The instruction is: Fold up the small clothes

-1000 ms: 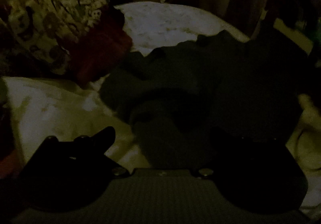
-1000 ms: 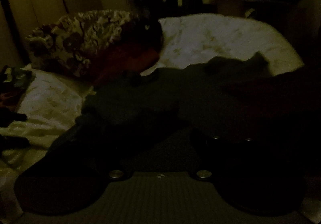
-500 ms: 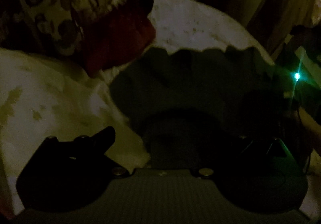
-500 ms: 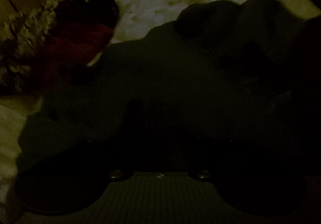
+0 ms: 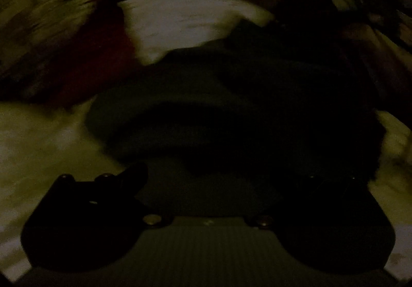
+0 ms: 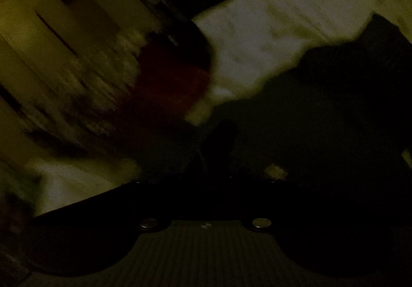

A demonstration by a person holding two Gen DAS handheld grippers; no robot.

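Note:
The room is very dark and both views are blurred. A dark garment [image 5: 206, 96] lies bunched on the pale bed sheet [image 5: 180, 22]; it also shows in the right wrist view [image 6: 322, 112]. My left gripper [image 5: 208, 179] sits low over the near edge of the garment; its left finger [image 5: 134, 176] is visible, the right one is lost in the dark. My right gripper [image 6: 219, 148] is over the garment's left edge, with dark finger shapes close together. I cannot tell whether either gripper holds cloth.
A red cloth [image 5: 103, 63] and a floral patterned pillow [image 5: 51, 19] lie at the left of the bed. The red cloth [image 6: 170, 81] shows left of the garment in the right wrist view. Pale furniture [image 6: 51, 16] stands behind.
Both cameras have swung; the right view has tilted and pulled left, showing more sheet and furniture. The garment has shifted and looks more bunched.

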